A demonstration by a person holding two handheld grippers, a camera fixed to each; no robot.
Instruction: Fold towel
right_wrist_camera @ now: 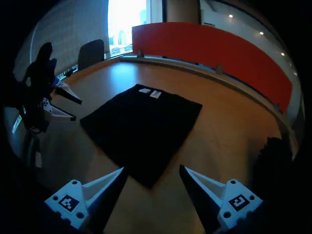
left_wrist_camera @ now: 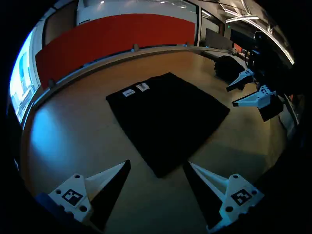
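**Left gripper view:** The left gripper (left_wrist_camera: pixel 156 163) sits at the near edge with its fingers spread wide and nothing between them, so it is released. Each finger carries a square marker (left_wrist_camera: pixel 72 197) with a black-and-white pattern and no readable text. The black towel (left_wrist_camera: pixel 167 117) lies flat in the middle of the wooden table (left_wrist_camera: pixel 70 140), its near corner pointing into the gap between the fingers. No finger presses on it. The cloth is too dark to make out folds or layers. Two white labels (left_wrist_camera: pixel 135 89) sit at its far left corner, their print too small to read. At far right the right gripper (left_wrist_camera: pixel 230 97) hangs off the towel's right edge, fingers apart and empty. Its body is a dark silhouette cut off at the edge. Beyond it lies a dark heap (left_wrist_camera: pixel 228 68); what it is cannot be told. A red partition (left_wrist_camera: pixel 117 35) runs along the far side.

**Right gripper view:** The right gripper (right_wrist_camera: pixel 151 167) is at the near edge, fingers apart, gripping nothing. The towel (right_wrist_camera: pixel 144 124) lies flat at centre on the table (right_wrist_camera: pixel 230 128), its near corner between the fingertips in the picture. The labels (right_wrist_camera: pixel 150 92) are at its far edge and unreadable. At left the left gripper (right_wrist_camera: pixel 78 110) is spread and empty, just off the towel's left corner. The hand (right_wrist_camera: pixel 39 74) holding it is only a black shape. A chair (right_wrist_camera: pixel 90 54) and a bright, blown-out window (right_wrist_camera: pixel 126 23) are at the far left, and the red partition (right_wrist_camera: pixel 218 50) is at the far right. A dark heap (right_wrist_camera: pixel 275 156) at near right is partly cut off.
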